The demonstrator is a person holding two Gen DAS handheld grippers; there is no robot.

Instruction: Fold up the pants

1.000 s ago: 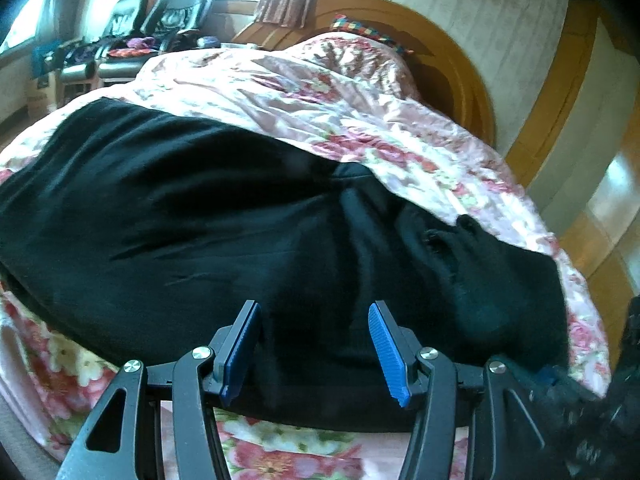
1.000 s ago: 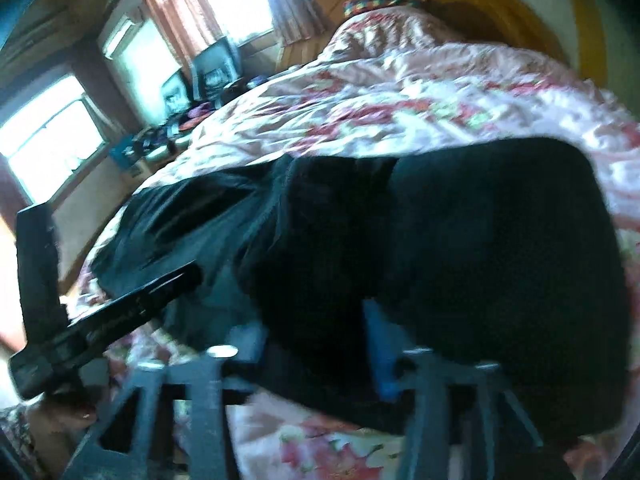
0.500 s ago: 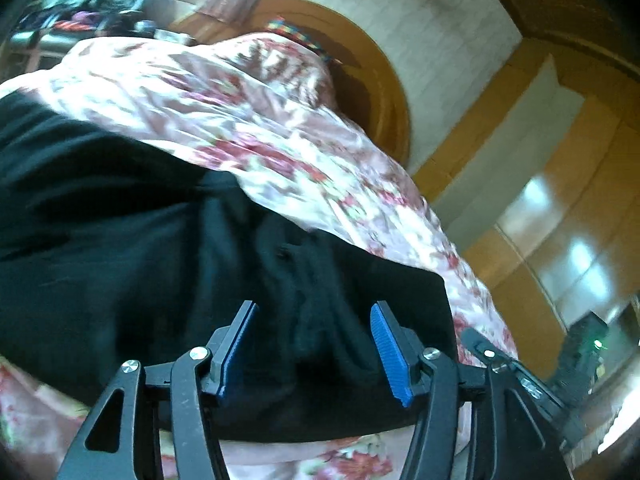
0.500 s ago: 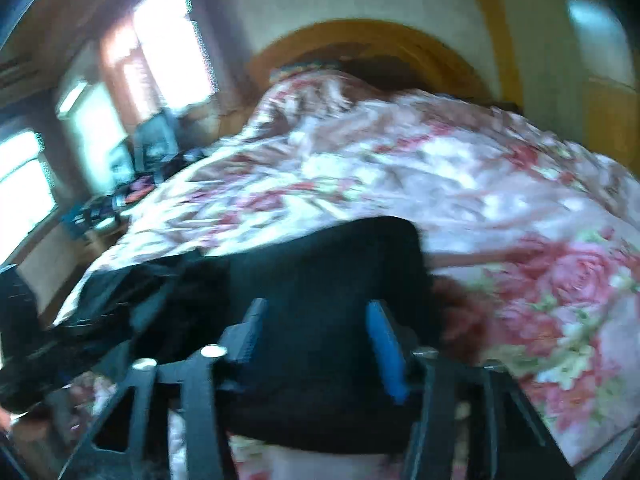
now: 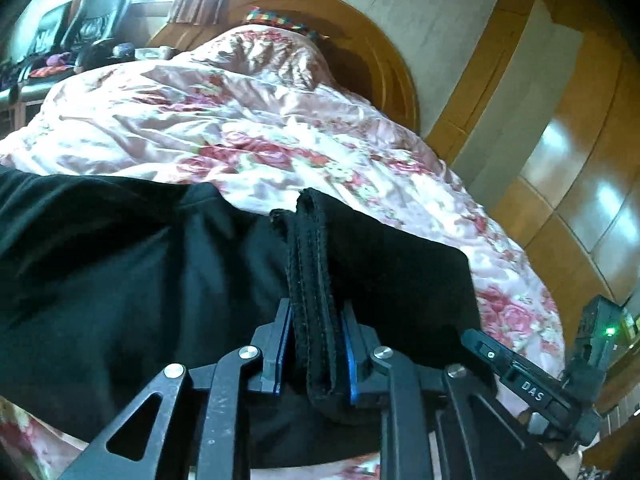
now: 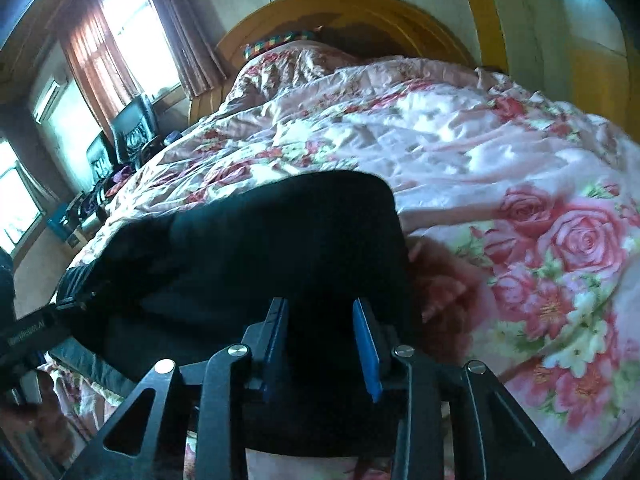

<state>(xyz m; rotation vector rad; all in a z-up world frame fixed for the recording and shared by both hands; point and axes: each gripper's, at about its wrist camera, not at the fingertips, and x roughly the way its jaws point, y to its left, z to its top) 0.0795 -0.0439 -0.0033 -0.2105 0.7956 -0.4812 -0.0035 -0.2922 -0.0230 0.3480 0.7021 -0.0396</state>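
Left gripper [image 5: 316, 344] closing, pinching the pants [image 5: 120, 280] hem; right gripper [image 6: 322, 344] closing around them (on the quilt [image 6: 480, 152]).

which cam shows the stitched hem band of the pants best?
Left wrist. The stitched hem band stands up sharp and centred, with the left tongs closing on it. Right wrist shows only smooth black pants cloth between the closing right tongs; no stitching is visible there.

- A floral pink quilt [image 6: 460, 148] covers the bed below an arched wooden headboard [image 6: 352, 12].
- Daylight floods curtained windows [image 6: 132, 24].
- 2 black chairs [image 6: 132, 128] stand alongside.
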